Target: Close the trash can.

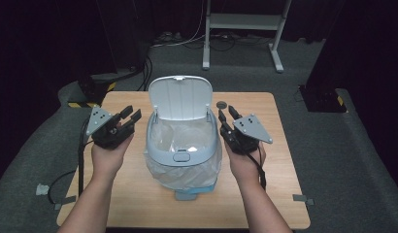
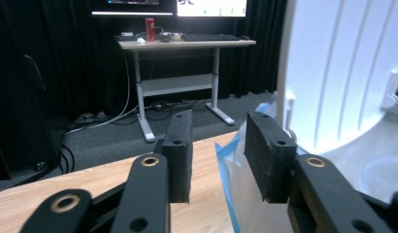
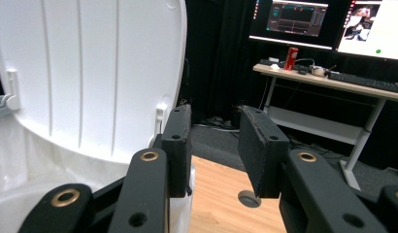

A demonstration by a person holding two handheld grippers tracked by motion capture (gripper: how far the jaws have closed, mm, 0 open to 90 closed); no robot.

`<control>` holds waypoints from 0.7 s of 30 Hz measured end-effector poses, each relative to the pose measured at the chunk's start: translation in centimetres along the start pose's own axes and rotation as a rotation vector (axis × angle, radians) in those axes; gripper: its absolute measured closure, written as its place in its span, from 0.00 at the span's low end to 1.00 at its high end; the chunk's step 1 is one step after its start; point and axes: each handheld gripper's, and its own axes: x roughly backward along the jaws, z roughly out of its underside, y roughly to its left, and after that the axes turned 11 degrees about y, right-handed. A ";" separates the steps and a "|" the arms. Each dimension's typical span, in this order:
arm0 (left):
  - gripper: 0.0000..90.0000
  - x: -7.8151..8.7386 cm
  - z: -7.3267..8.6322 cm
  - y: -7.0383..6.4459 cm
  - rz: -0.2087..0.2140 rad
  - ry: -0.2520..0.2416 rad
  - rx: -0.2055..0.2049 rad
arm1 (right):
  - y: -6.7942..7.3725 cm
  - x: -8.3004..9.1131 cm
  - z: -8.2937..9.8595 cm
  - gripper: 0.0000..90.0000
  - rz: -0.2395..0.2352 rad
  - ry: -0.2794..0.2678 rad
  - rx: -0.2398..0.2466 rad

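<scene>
Wooden table (image 1: 279, 160) carries a pale blue bin (image 1: 183, 145), lid (image 1: 180, 97) raised. Your left gripper (image 1: 128, 115) and right gripper (image 1: 226, 114) flank it, jaws parted and empty; the bin sits between your fingertips, untouched, just beside each.

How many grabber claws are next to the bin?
2. The left gripper is held open at the left side of the lidded bin, and the right gripper is held open at its right side.
</scene>
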 end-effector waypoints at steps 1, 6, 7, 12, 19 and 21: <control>0.68 -0.3 -0.2 0.0 -0.003 0.005 -0.002 | 0.0 -0.3 -0.3 0.73 0.001 0.003 0.002; 0.66 -1.1 -1.2 0.1 -0.002 -0.005 0.017 | -0.1 -1.8 -1.5 0.74 0.011 0.008 0.002; 0.66 -1.3 -1.6 0.2 -0.006 -0.010 0.015 | -0.1 -2.1 -1.8 0.74 0.012 0.008 0.002; 0.67 -2.2 -2.6 0.1 -0.005 -0.017 0.018 | -0.3 -3.5 -2.6 0.74 0.025 0.024 -0.008; 0.67 -3.0 -3.5 -0.4 0.002 -0.019 0.020 | -0.7 -4.4 -3.0 0.74 0.035 0.037 -0.004; 0.67 -3.1 -3.7 -0.6 0.008 -0.022 0.019 | -0.7 -4.7 -3.1 0.74 0.034 0.039 -0.001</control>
